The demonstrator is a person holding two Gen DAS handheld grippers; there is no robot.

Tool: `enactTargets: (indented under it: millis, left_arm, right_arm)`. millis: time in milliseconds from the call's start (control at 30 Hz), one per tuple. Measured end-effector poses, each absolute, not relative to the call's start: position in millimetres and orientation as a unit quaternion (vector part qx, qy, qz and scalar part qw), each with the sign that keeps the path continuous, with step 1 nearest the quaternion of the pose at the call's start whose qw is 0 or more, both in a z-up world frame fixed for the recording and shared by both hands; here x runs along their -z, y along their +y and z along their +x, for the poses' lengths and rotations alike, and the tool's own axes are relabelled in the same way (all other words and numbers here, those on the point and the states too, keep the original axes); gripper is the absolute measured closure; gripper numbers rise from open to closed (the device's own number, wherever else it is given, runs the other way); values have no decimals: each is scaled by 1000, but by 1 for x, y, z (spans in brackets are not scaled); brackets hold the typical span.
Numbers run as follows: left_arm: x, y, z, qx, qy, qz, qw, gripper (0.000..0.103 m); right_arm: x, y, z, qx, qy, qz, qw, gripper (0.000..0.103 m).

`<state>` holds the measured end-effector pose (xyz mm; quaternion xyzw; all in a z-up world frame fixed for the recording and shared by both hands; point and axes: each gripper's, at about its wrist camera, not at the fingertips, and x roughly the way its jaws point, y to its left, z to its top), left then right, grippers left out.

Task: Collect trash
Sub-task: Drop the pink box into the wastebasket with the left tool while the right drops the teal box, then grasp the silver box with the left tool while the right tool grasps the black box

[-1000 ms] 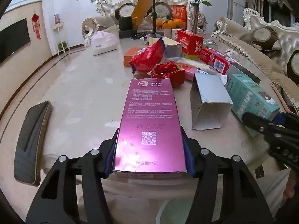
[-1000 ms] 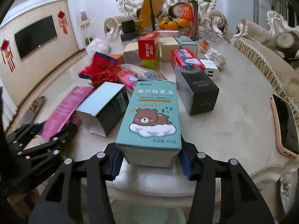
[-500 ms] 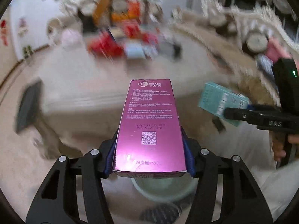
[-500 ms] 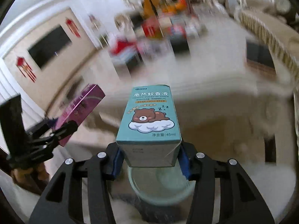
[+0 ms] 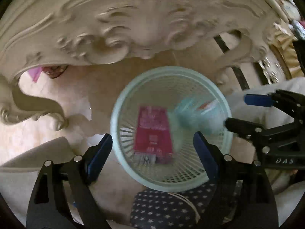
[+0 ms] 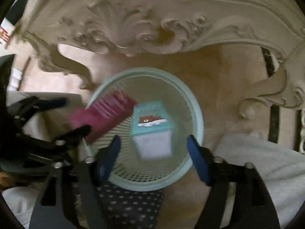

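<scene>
A pale green mesh wastebasket [image 5: 122, 103] stands on the floor below both grippers; it also shows in the right wrist view [image 6: 196, 103]. The pink box [image 5: 152, 131] is blurred, falling inside the basket, seen too in the right wrist view [image 6: 103, 116]. The teal bear box [image 6: 152, 129] drops into it as well, a teal blur in the left wrist view [image 5: 194, 112]. My left gripper [image 5: 152, 150] is open and empty above the basket. My right gripper [image 6: 153, 152] is open and empty above it too, and shows at the right of the left wrist view [image 5: 236, 110].
The carved cream table apron and leg [image 5: 114, 28] curve over the basket; they also show in the right wrist view [image 6: 152, 19]. A star-patterned dark shoe [image 5: 162, 208] is just below the basket. Pale trouser fabric [image 6: 257, 156] lies at the right.
Both grippers swung from the tabletop down over the wastebasket and opened. The pink box and the teal bear box left the jaws and are falling into the basket.
</scene>
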<state>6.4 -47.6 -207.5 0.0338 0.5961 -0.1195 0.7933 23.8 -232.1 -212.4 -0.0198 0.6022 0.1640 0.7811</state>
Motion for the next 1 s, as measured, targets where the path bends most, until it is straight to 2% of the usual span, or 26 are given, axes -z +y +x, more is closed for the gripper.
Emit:
enactTargets:
  millis: [67,200,367,500,667,1000]
  left_arm:
    - [200,-36,2,105,580,12,808,12]
    - [156,-21,0,89,514,-3,853,12]
    - [69,-17,-3,127,419,-17,899,12]
    - [21,-22,18,99,352,11,931,12]
    - [8,-33,74,68,327,-2,943,12]
    - [22,-44,133,48,334,-5,941,12]
  right_arm:
    - [200,-239,24,-161,592,-6,790,34]
    - [158,-255,22,-166,548,16,820,34]
    - [65,-273,25,-180,418,28,890,34]
    - [29,-277,54,-165,339,6,926,34]
    - [24,-263,121,-150,311,-4,939,34]
    - [32,-250,187,-166,334,-38,927,34]
